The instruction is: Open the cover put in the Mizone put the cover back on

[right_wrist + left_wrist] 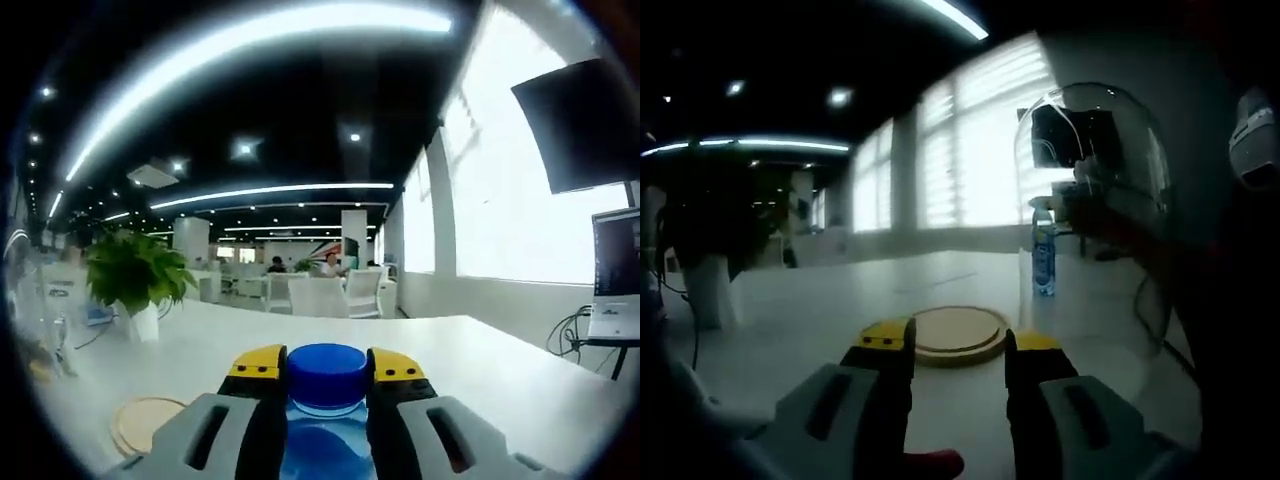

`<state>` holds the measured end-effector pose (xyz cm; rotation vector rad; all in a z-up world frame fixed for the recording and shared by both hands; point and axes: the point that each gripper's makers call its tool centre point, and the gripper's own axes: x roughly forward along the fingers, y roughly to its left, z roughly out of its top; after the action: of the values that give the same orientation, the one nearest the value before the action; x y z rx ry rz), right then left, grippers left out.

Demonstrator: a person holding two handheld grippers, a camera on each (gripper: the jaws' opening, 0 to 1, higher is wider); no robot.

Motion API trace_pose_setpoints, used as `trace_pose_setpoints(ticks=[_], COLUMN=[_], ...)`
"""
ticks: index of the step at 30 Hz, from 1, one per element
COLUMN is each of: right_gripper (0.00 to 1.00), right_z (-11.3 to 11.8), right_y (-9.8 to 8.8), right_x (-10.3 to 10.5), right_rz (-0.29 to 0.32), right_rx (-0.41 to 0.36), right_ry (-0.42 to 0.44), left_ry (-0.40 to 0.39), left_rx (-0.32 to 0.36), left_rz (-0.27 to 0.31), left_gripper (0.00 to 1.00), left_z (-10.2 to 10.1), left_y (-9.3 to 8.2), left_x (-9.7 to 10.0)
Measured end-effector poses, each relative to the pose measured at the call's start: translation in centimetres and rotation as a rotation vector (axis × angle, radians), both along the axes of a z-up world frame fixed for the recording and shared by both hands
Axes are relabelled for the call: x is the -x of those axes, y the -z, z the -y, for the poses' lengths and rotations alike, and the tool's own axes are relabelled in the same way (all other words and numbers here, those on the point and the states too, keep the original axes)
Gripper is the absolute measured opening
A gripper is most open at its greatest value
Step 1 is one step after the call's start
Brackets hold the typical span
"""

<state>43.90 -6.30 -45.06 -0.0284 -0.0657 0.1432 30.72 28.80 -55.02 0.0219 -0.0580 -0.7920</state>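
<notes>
A round wooden base lies on the white table just beyond my left gripper, which is open with nothing between its yellow-tipped jaws. A clear glass dome cover rises at the right, off the base. The Mizone bottle, with its blue label, is upright beside the dome's left edge. My right gripper is shut on the Mizone bottle, whose blue cap sits between the jaws. The wooden base shows at the lower left in the right gripper view.
A potted plant stands on the table to the left. A laptop with cables sits at the right edge, below a dark screen. Bright windows run along the far wall. A person's dark sleeve is at the right.
</notes>
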Motion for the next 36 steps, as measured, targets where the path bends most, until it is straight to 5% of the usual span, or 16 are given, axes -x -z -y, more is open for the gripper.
trace_pose_setpoints(ticks=[9, 21, 22, 23, 25, 29, 32, 36], right_gripper=[0.25, 0.25, 0.25, 0.25, 0.25, 0.25, 0.25, 0.25], right_z=[-0.4, -0.1, -0.1, -0.1, -0.1, -0.1, 0.0, -0.1], right_y=[0.0, 0.0, 0.0, -0.1, -0.1, -0.1, -0.1, 0.0], right_x=[-0.1, 0.1, 0.1, 0.1, 0.1, 0.1, 0.0, 0.1], right_rz=[0.009, 0.028, 0.029, 0.03, 0.028, 0.028, 0.032, 0.023], right_rx=[0.008, -0.014, -0.014, -0.013, -0.011, -0.011, -0.012, -0.011], right_ry=[-0.009, -0.004, -0.004, -0.004, -0.003, -0.005, -0.003, -0.005], left_ry=[0.014, -0.12, -0.112, -0.061, -0.119, -0.146, -0.172, -0.199], left_rx=[0.064, 0.171, 0.164, 0.082, 0.1, 0.02, 0.117, 0.18], left_rz=[-0.023, -0.113, -0.102, -0.038, -0.043, 0.006, -0.038, -0.016], left_gripper=[0.22, 0.18, 0.1, 0.02, 0.02, 0.02, 0.03, 0.03], left_z=[0.0, -2.1, -2.0, -1.3, -1.5, -1.1, -1.6, -2.7], left_y=[-0.5, -0.5, -0.6, -0.6, -0.9, -1.2, -1.9, -3.0], left_x=[0.1, -1.9, -2.0, -1.4, -1.6, -1.5, -1.7, -1.9])
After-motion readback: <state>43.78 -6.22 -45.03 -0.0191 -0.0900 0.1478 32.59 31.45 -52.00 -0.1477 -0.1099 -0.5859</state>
